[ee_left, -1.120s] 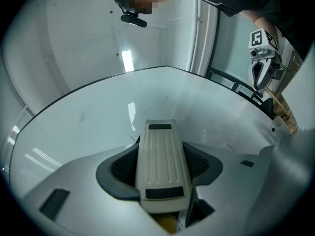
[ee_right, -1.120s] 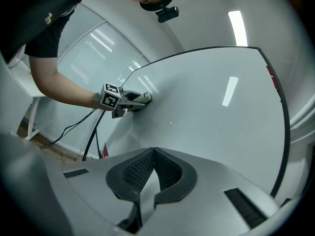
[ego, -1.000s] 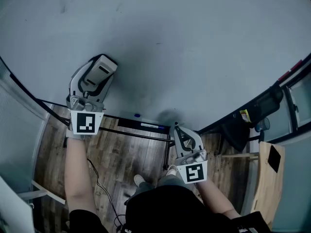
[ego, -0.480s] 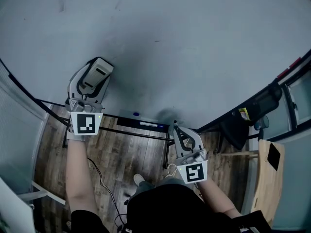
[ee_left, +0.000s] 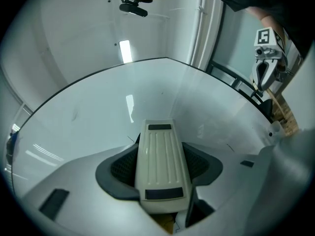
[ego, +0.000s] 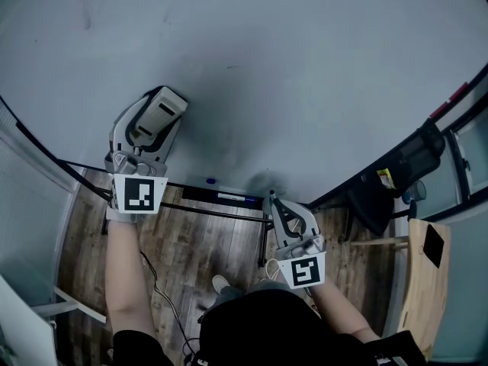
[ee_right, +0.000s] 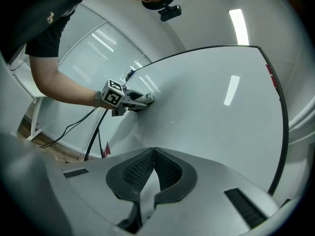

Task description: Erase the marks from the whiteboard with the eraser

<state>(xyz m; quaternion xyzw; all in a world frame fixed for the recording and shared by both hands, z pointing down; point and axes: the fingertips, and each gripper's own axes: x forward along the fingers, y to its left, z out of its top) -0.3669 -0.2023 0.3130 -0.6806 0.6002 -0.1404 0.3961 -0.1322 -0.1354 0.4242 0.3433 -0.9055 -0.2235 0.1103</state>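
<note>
The whiteboard [ego: 290, 59] fills the upper part of the head view. My left gripper [ego: 152, 120] is shut on a cream, ribbed eraser [ee_left: 160, 163] and presses it flat against the board's lower left area. In the right gripper view the left gripper [ee_right: 142, 101] shows with the eraser against the board [ee_right: 216, 112]. Faint short marks show on the board at the upper left [ego: 86, 14] and just past the eraser's tip [ee_left: 130, 139]. My right gripper [ego: 280, 210] hangs shut and empty below the board's bottom edge.
A tray rail with a dark marker [ego: 229, 197] runs along the board's lower edge. The board's stand bars [ego: 213, 210] cross above a wooden floor. A dark chair or bag [ego: 396, 178] and a wooden panel [ego: 427, 280] stand at the right. A cable [ego: 156, 288] trails on the floor.
The left gripper slid the eraser down and left on the board, then back up and right to about where it began. The right gripper has barely moved.
</note>
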